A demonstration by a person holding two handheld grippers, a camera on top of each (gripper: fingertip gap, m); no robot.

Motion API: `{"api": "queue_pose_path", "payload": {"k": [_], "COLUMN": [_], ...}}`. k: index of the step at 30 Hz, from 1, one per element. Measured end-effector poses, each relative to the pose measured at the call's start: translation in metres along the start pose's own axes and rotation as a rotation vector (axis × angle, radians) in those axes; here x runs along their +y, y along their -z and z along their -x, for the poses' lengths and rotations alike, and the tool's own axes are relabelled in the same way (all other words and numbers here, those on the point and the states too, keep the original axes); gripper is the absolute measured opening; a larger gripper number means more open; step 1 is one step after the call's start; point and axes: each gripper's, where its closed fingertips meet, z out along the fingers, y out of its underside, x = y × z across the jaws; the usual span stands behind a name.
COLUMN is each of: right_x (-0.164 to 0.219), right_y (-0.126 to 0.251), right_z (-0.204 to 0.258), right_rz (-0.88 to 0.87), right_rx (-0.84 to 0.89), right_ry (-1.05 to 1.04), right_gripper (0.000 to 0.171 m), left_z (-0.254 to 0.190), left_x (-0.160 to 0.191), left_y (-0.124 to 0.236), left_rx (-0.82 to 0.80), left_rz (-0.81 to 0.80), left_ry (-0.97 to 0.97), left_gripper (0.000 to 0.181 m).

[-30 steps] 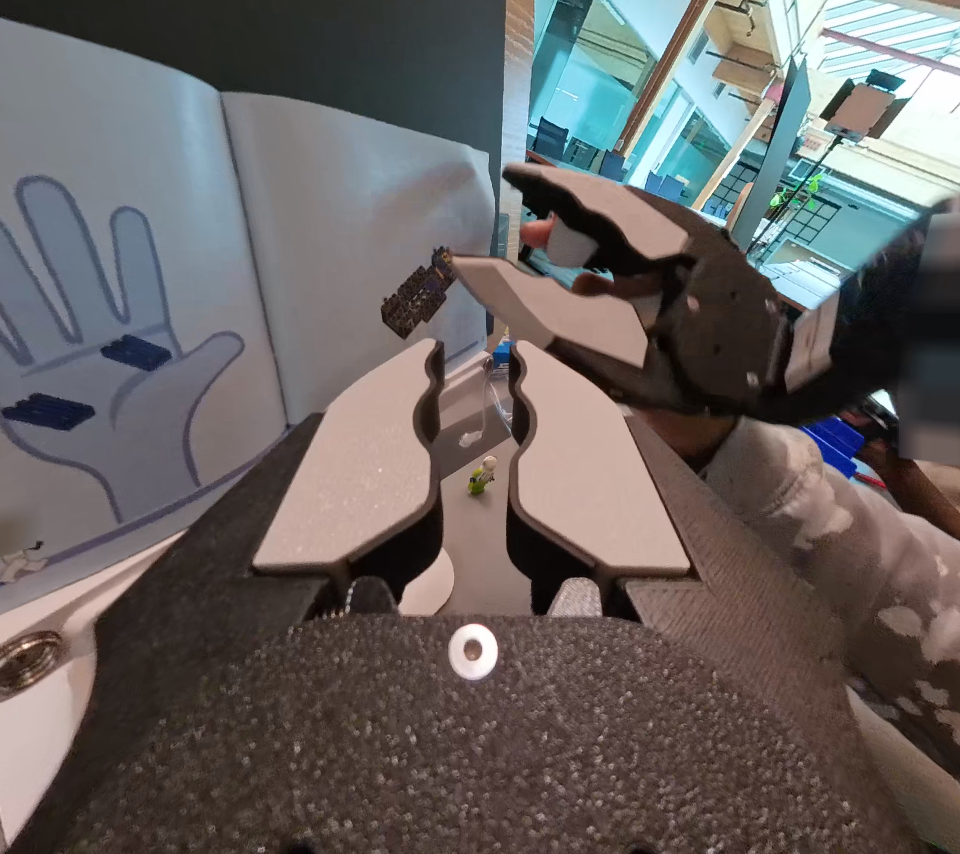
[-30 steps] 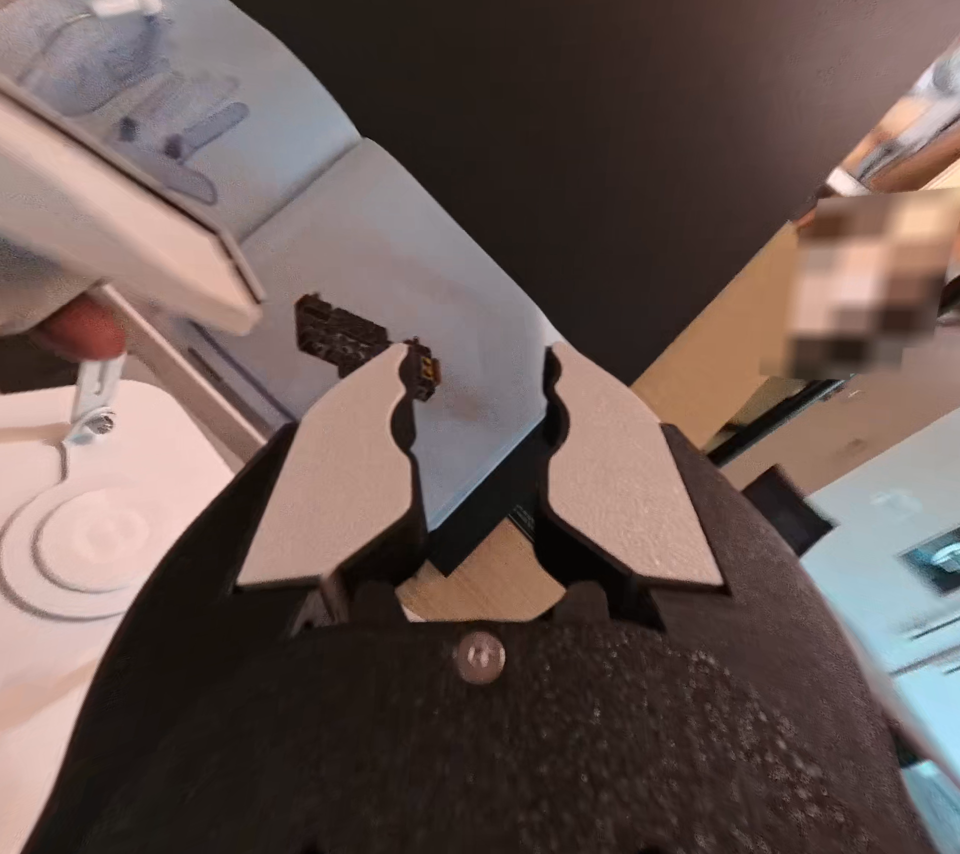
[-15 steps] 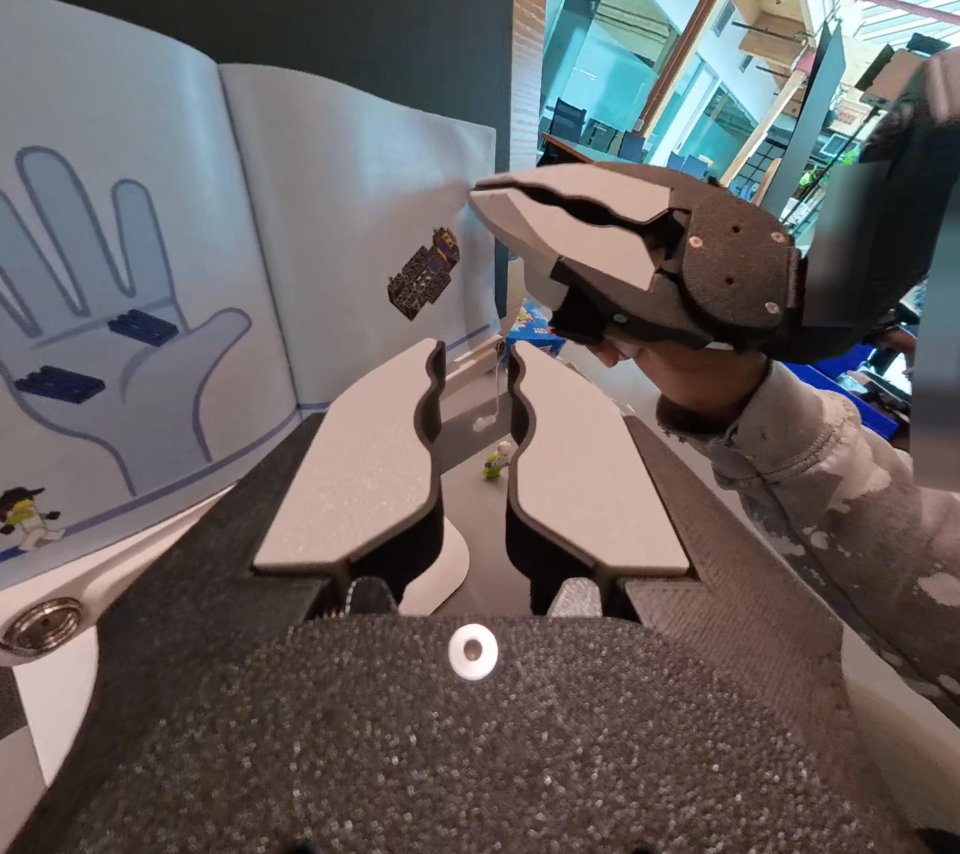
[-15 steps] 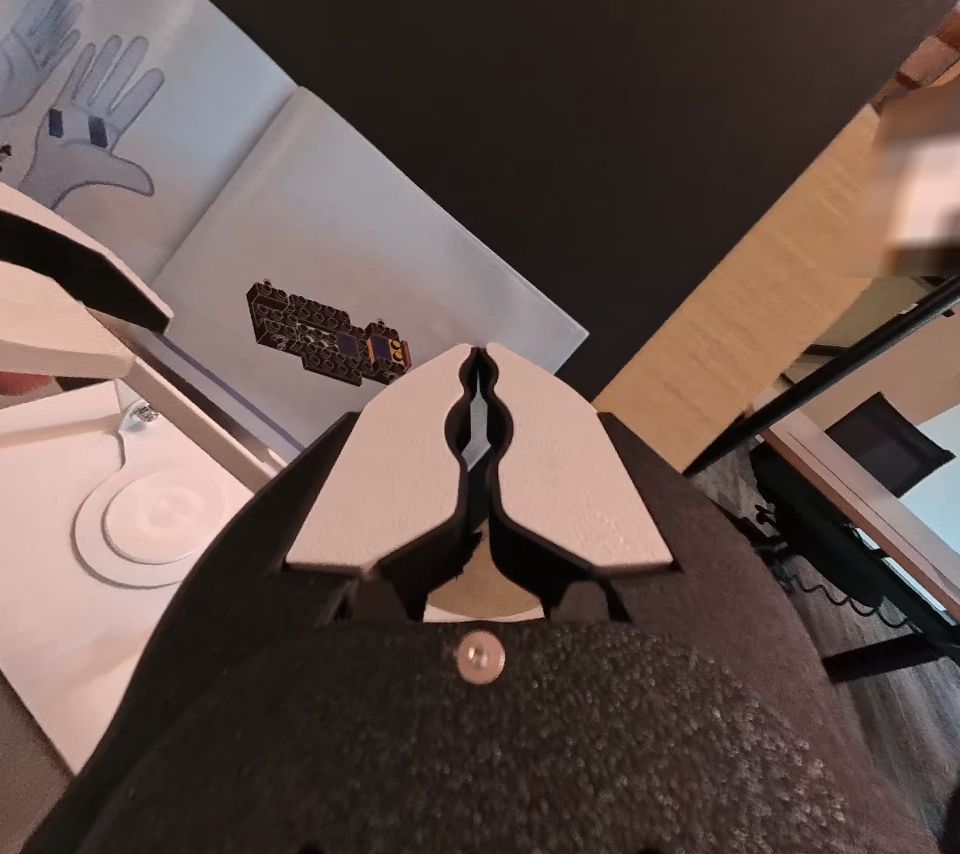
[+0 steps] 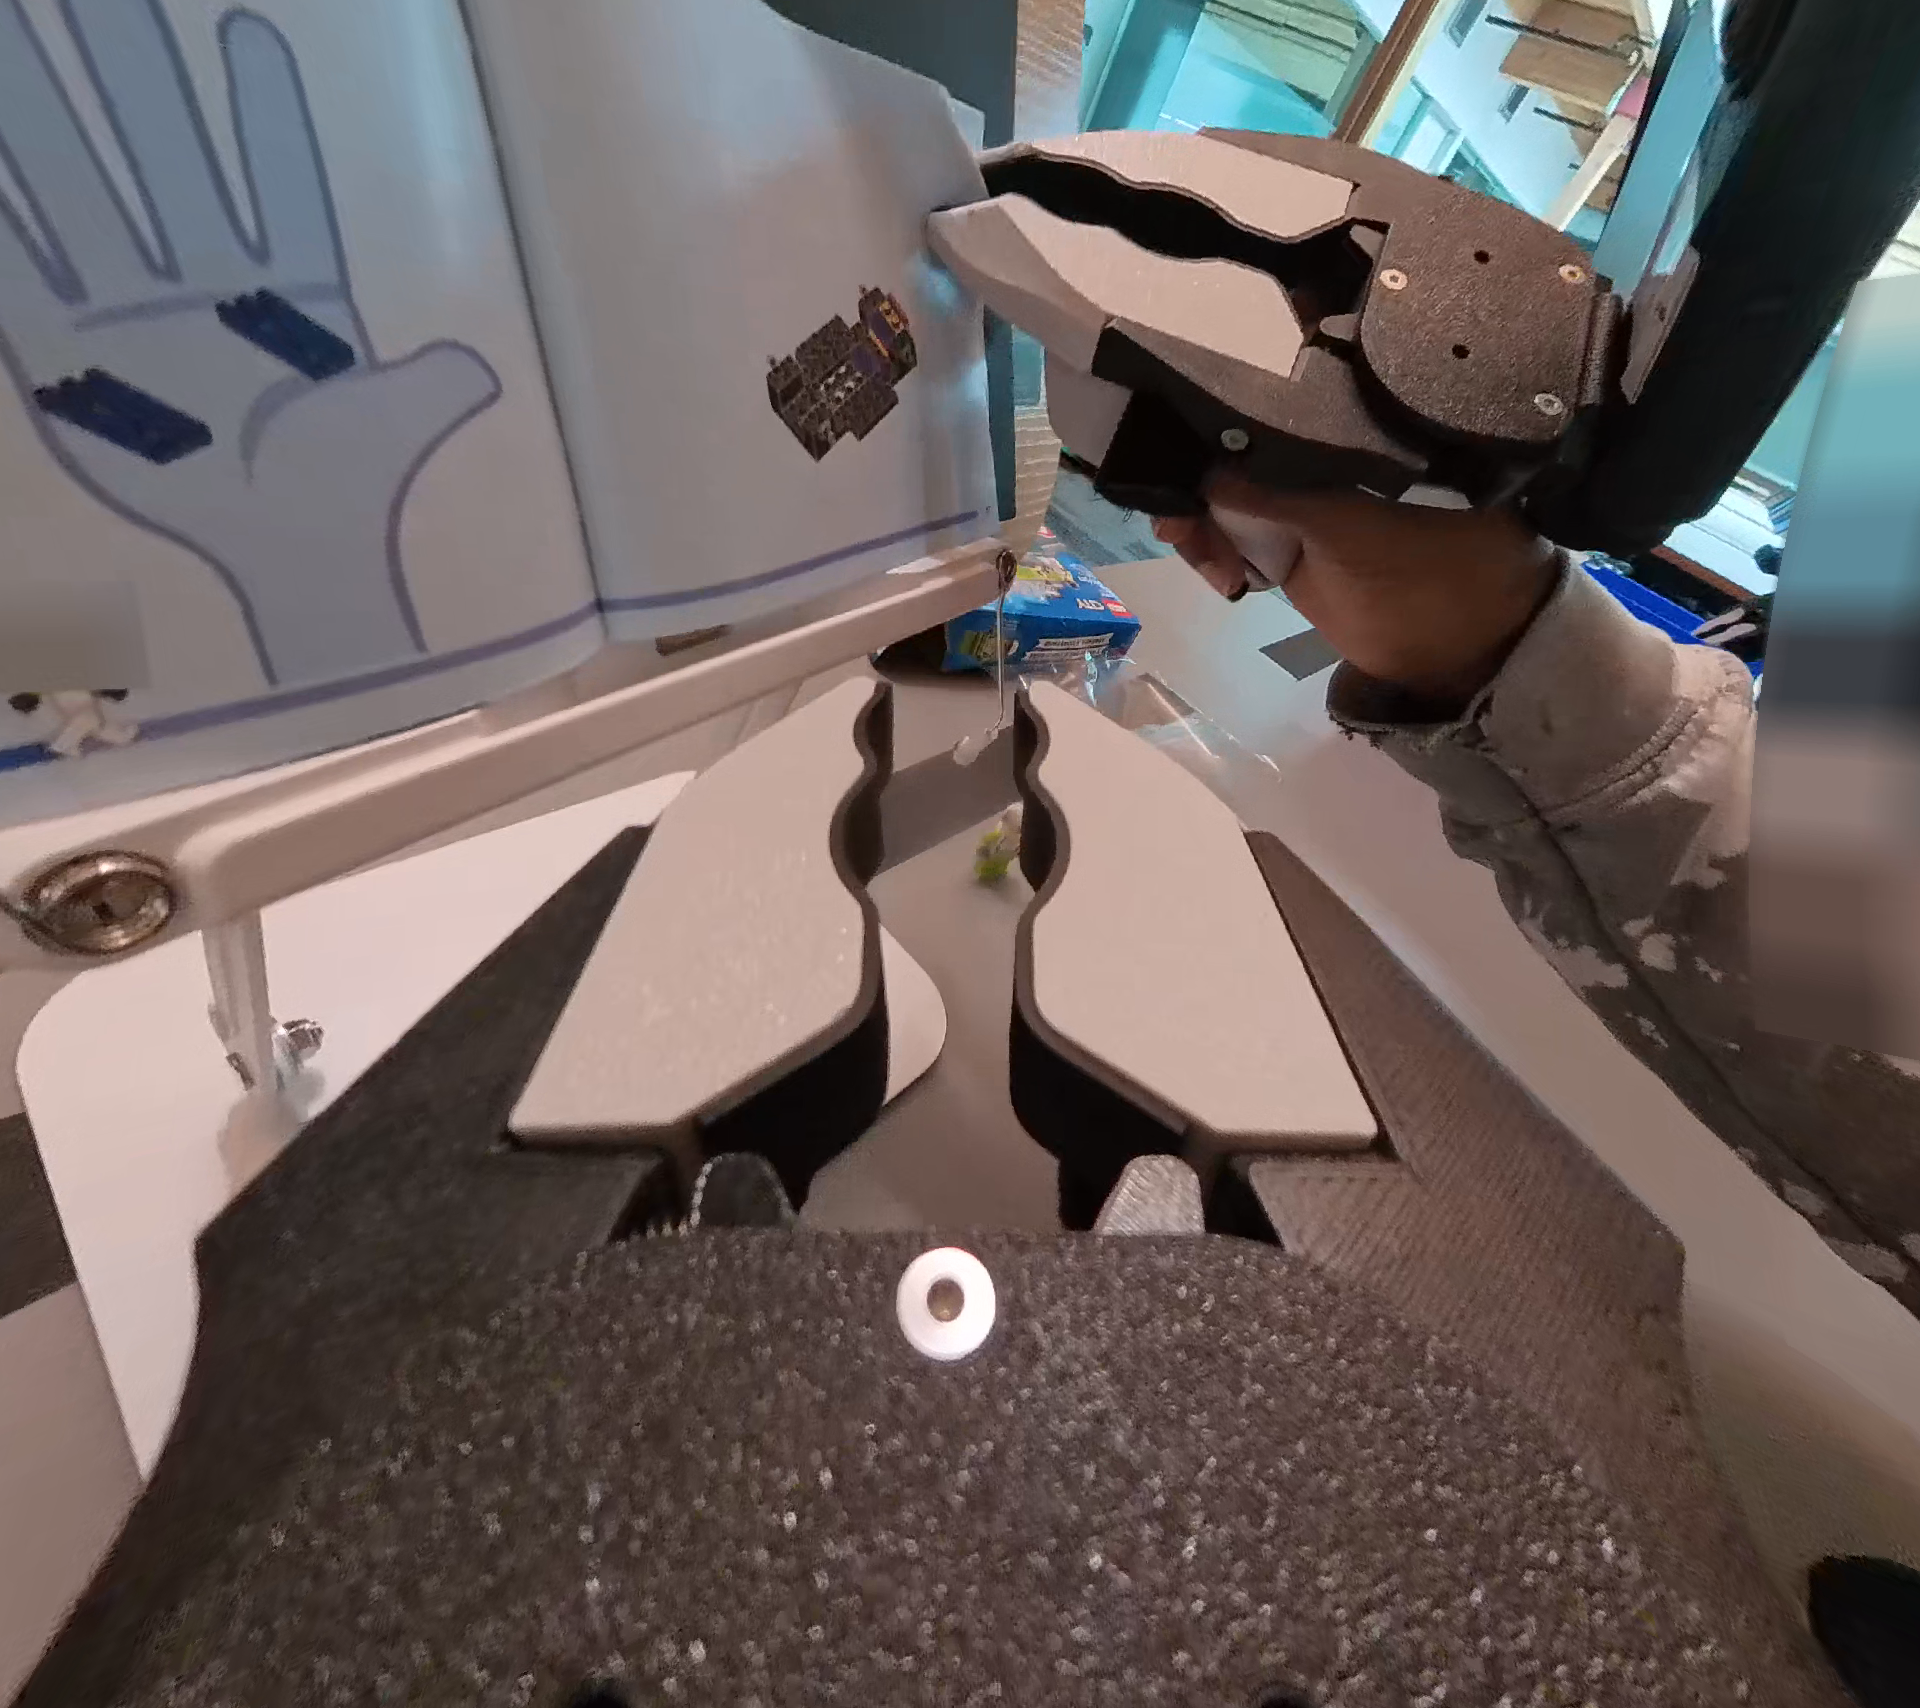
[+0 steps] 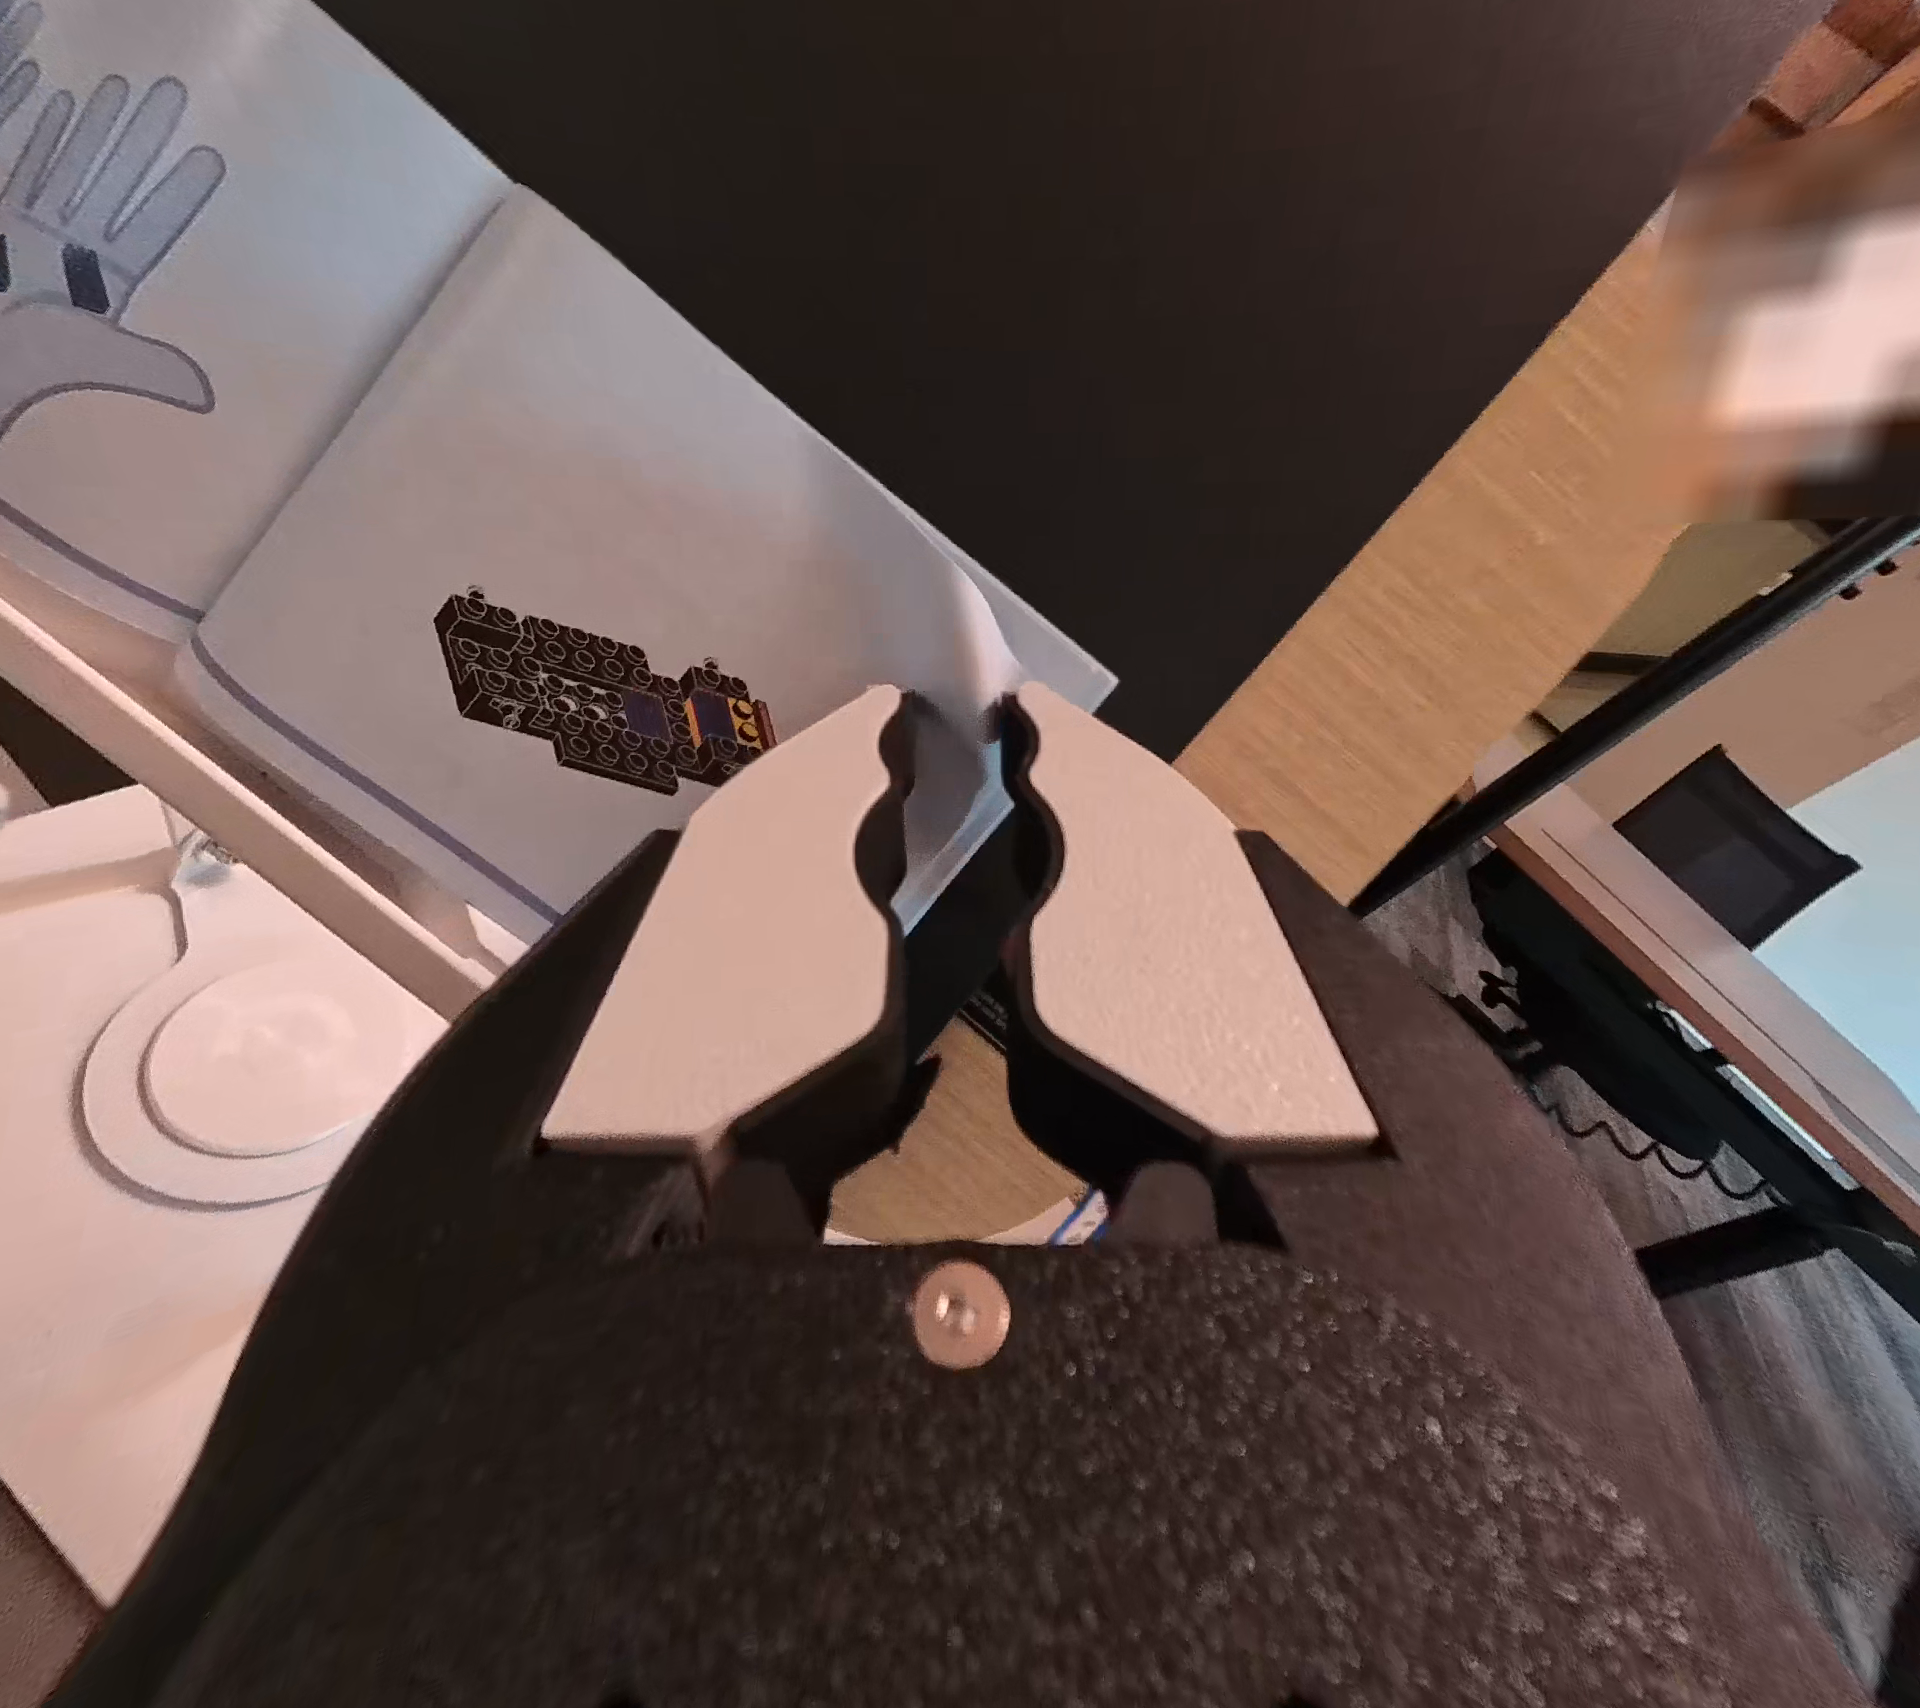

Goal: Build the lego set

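Note:
The open instruction booklet (image 5: 675,204) stands on a white book stand (image 5: 520,775). Its right page bears a picture of a dark brick build (image 6: 603,692). My right gripper (image 6: 956,708) is at that page's right edge. Its jaws stand a little apart, and the curled page edge (image 6: 977,619) lies between the fingertips without being pinched. The right gripper also shows in the left wrist view (image 5: 961,193), its tips at the page edge. My left gripper (image 5: 948,702) is open and empty, low in front of the stand. A small minifigure (image 5: 995,848) stands on the table beyond its fingers.
A blue box (image 5: 1049,619) and a clear plastic bag (image 5: 1174,713) lie on the table behind the stand. The stand's white base plate (image 6: 208,1087) lies at the left. A dark wall is behind the booklet. A person's sleeve (image 5: 1610,827) is at the right. The grippers' ends are close to 15 cm from one another.
My right gripper went from wide open to shut half a second ago, then parted a little at the page's right edge, which now curls up. My left gripper has dropped lower, staying open.

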Motion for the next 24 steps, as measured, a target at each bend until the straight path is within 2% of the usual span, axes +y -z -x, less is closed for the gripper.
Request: {"api": "queue_pose_path", "payload": {"k": [7,16,24], "right_x": [-0.018,-0.023,-0.023], "right_y": [0.021,0.046,0.051], "right_z": [0.017,0.053,0.065], "right_rz": [-0.142,-0.266,-0.300], "right_rx": [0.096,0.192,0.192], "right_ry": [0.181,0.459,0.516], "right_gripper": [0.001,0.002,0.002], "left_z": [0.005,-0.007,-0.016], "left_x": [-0.011,-0.039,-0.044], "left_y": [0.005,-0.006,-0.026], "left_rx": [0.000,0.059,0.168], "left_rz": [-0.037,-0.074,-0.047], "left_ry": [0.022,0.056,0.132], "left_gripper": [0.022,0.026,0.025]}}
